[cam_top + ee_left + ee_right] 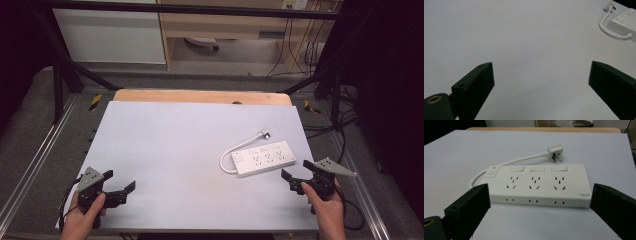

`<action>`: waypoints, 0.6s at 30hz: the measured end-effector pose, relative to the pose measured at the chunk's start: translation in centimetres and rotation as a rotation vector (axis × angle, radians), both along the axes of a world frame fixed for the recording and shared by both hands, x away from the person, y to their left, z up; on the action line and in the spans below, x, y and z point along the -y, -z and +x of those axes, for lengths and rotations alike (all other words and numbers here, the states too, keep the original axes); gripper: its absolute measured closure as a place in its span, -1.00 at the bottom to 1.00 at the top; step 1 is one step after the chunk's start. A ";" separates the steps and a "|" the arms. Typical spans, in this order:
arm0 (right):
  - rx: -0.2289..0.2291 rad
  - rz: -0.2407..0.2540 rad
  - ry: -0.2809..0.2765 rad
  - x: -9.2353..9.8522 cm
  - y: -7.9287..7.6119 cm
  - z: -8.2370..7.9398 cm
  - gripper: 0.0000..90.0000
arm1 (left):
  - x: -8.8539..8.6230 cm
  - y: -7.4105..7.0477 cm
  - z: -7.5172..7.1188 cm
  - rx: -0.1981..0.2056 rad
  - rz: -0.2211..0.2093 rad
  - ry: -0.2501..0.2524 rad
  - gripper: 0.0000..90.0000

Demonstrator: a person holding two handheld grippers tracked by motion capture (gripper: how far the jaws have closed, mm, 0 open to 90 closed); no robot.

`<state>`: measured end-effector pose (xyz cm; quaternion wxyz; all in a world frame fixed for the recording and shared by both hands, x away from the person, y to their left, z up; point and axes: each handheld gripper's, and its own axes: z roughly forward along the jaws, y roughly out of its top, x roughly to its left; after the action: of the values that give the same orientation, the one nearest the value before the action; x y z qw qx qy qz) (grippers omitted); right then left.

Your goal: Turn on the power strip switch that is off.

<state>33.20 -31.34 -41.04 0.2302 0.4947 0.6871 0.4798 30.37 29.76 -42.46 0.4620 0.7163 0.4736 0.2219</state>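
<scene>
A white power strip (264,158) (537,185) lies flat on the right half of the white table top (180,150); a corner of the power strip (624,22) also appears at the upper right of the left gripper view. Its short white cable (239,149) loops round to a white plug (265,134) (554,152) lying behind it. My right gripper (295,172) (539,202) is held open just in front of the strip's near side, touching nothing. At the front left corner my left gripper (119,182) (541,80) is open over bare table, far from the strip.
A wooden board edge (200,96) runs along the table's far side. Black frame bars (65,75) stand at the back left and right. Loose cables (345,125) lie on the floor to the right. A white cabinet (110,35) stands behind.
</scene>
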 end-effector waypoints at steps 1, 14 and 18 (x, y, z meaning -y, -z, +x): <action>0.007 -0.008 0.000 -0.1 -0.2 0.1 -0.92 | 0.0 0.0 0.0 -0.001 0.001 0.000 -0.86; 0.019 0.006 -0.006 -0.3 -1.5 1.3 -0.91 | -0.1 0.0 0.0 0.000 0.001 0.001 -0.86; 0.023 0.002 -0.005 -0.3 -1.8 1.7 -0.91 | -0.1 0.1 0.0 -0.002 0.005 0.002 -0.86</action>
<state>34.91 -31.02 -39.28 0.2363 0.4877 0.6852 0.4867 30.36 29.83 -42.52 0.4601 0.7181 0.4728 0.2216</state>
